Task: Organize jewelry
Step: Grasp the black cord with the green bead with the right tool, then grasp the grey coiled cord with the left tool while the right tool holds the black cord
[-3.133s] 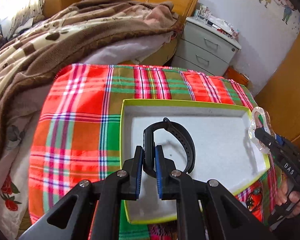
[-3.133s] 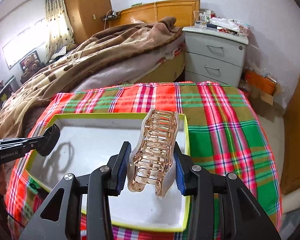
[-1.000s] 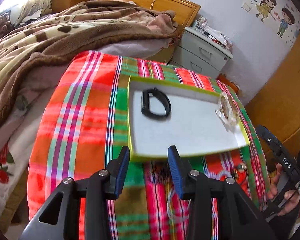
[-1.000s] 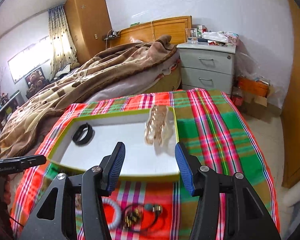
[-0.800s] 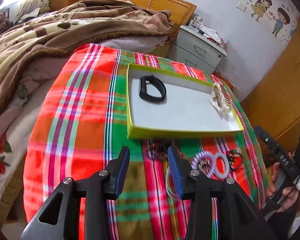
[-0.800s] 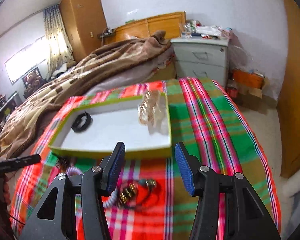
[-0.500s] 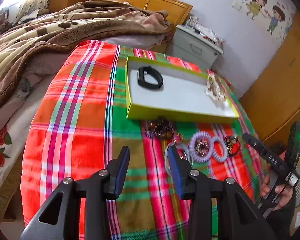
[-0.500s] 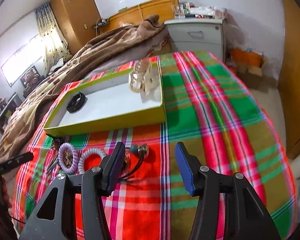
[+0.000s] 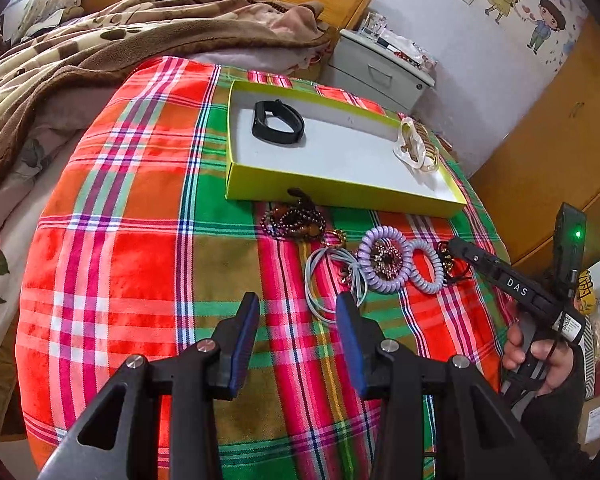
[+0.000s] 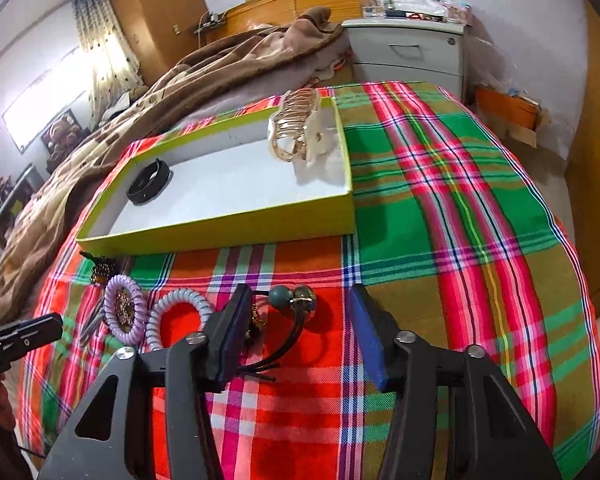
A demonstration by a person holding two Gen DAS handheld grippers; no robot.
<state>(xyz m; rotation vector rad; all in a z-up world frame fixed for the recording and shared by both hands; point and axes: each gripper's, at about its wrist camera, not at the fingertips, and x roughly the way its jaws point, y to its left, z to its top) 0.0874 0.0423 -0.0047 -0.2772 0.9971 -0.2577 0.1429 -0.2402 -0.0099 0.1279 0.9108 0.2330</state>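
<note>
A plaid cloth point(image 9: 140, 216) in red, green and orange covers the surface, with a brown blanket point(image 9: 100, 28) heaped beyond it and a grey nightstand point(image 10: 410, 54) near the far wall. On the cloth sits a shallow yellow-green tray point(image 9: 340, 192) with a white floor – a black wristband point(image 9: 278, 123) lies near its far left corner and a rose-gold claw clip point(image 10: 296, 132) stands at its right end. Just in front of the tray lie the loose pieces: a dark bead bracelet point(image 9: 294, 222), a pale blue-grey hair tie point(image 9: 332, 280), a lilac spiral hair tie point(image 9: 384, 258), a paler spiral tie point(image 10: 176, 316) beside it, and a black elastic with green beads point(image 10: 290, 300). The left gripper point(image 9: 296, 312) hangs above the cloth, fingers wide and empty; the right gripper point(image 10: 296, 328) – also spread wide, holding nothing – hovers over the beaded elastic.
</note>
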